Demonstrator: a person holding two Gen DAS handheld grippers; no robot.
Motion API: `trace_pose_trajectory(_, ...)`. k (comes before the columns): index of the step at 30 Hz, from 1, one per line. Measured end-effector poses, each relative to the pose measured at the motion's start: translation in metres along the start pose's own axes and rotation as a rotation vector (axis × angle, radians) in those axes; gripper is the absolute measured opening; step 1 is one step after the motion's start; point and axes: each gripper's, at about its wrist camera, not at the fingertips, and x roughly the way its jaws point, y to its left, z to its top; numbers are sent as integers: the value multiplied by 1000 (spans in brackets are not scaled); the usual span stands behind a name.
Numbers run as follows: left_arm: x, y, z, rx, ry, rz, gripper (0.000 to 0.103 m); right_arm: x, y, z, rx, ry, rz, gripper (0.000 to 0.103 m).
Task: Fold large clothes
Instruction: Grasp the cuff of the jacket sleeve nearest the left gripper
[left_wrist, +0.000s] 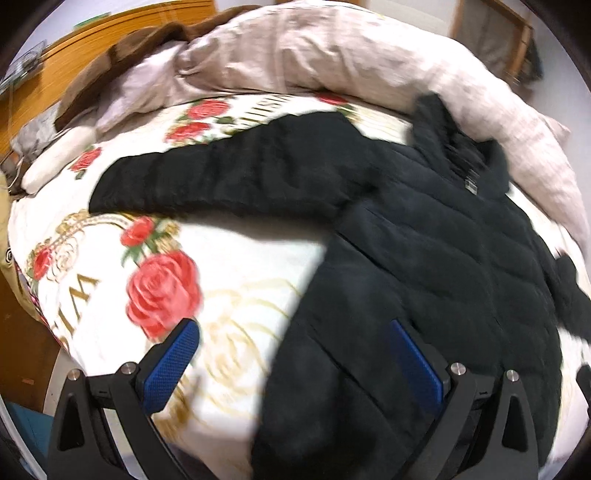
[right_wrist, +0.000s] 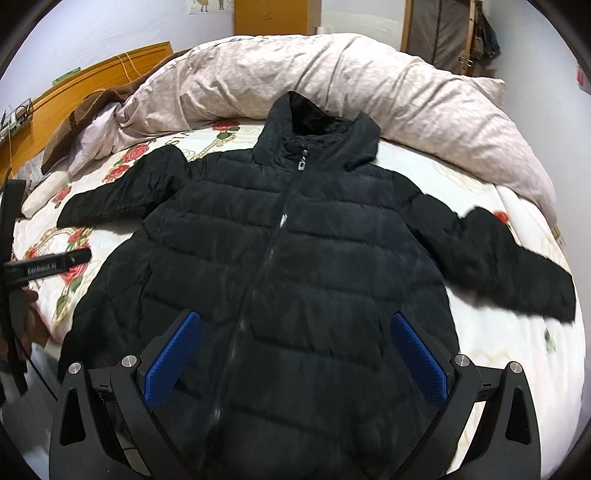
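Note:
A black hooded puffer jacket (right_wrist: 295, 258) lies face up on the bed, zipped, with both sleeves spread out to the sides. My right gripper (right_wrist: 295, 354) hovers open over the jacket's lower front, nothing between its blue pads. In the left wrist view the same jacket (left_wrist: 424, 258) fills the right side, its left sleeve (left_wrist: 207, 177) stretched across the sheet. My left gripper (left_wrist: 295, 358) is open above the jacket's left hem edge and holds nothing. The left gripper's body (right_wrist: 48, 266) shows at the left edge of the right wrist view.
The bed carries a white sheet with red roses (left_wrist: 162, 288). A bunched pale pink duvet (right_wrist: 332, 81) lies along the far side behind the hood. A brown garment (right_wrist: 77, 122) and a wooden headboard (right_wrist: 103, 74) are at the left. A hand (right_wrist: 26, 306) grips the left tool.

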Motion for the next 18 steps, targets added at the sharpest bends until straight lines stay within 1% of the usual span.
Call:
trace_pose_trajectory(6, 37, 46, 36, -93, -9, 51, 103, 42, 5, 22, -14, 39, 2, 102)
trace_pose_trajectory(9, 55, 69, 51, -137, -4, 68, 99, 60, 5, 30, -18, 59, 0, 102)
trace_pose_trajectory(14, 87, 107, 69, -228, 19, 81, 85, 91, 3, 42, -11, 106, 31, 102)
trace_pose_trajectory(18, 108, 133, 80, -303, 20, 87, 83, 114, 1, 48, -13, 146, 52, 102)
